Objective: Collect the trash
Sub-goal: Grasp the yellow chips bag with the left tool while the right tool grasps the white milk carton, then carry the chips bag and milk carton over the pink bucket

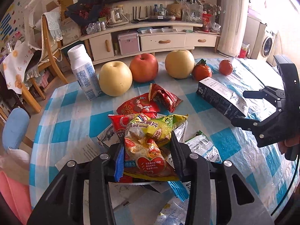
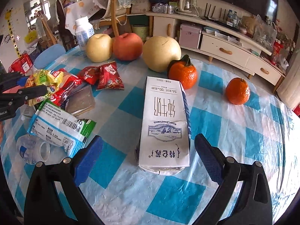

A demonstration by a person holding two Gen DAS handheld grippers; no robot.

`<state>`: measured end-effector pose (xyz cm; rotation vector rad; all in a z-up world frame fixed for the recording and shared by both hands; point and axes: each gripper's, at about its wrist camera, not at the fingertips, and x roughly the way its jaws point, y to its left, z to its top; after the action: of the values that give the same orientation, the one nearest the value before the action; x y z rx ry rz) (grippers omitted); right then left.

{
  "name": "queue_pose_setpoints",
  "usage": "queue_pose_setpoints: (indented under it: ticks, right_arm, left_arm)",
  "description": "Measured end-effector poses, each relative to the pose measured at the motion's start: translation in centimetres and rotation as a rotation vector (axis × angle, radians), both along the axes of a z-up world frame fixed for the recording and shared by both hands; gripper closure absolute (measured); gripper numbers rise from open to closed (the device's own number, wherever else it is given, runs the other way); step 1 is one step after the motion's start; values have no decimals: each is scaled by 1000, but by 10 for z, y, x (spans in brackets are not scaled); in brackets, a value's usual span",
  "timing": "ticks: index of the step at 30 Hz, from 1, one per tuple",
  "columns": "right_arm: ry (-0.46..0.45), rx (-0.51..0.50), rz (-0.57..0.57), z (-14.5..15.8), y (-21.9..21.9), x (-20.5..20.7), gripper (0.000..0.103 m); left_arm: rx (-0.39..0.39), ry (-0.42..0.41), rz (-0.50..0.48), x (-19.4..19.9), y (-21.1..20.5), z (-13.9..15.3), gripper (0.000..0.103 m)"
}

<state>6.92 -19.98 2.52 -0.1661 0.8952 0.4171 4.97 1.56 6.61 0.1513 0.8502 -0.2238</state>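
Milk carton flat on the checked table, long axis pointing straight away between the right gripper, jaws spread wide. Left gripper pinching 1 yellow snack wrapper, possibly more behind. Fruit beyond.

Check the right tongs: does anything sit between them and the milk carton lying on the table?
Nothing visible does. The right tongs are open, one finger on either side of the near end of the milk carton, with only bare checked tablecloth in the gaps. The nearest clutter, a white and green wrapper, lies off to the left.
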Motion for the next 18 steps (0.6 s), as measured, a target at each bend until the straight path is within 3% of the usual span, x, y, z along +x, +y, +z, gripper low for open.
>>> queue_pose_setpoints:
  ticks: [3, 6, 18]
  right_arm:
    - [-2, 2, -65, -7, -1, 8, 8]
    - [20, 1, -85, -16, 0, 13, 37]
    - [-43, 55, -141, -8, -4, -10, 40]
  left_arm:
    - [-22, -9, 14, -4, 4, 3, 61]
    - [-41, -23, 24, -10, 9, 7, 61]
    - [-135, -66, 74, -45, 41, 20, 61]
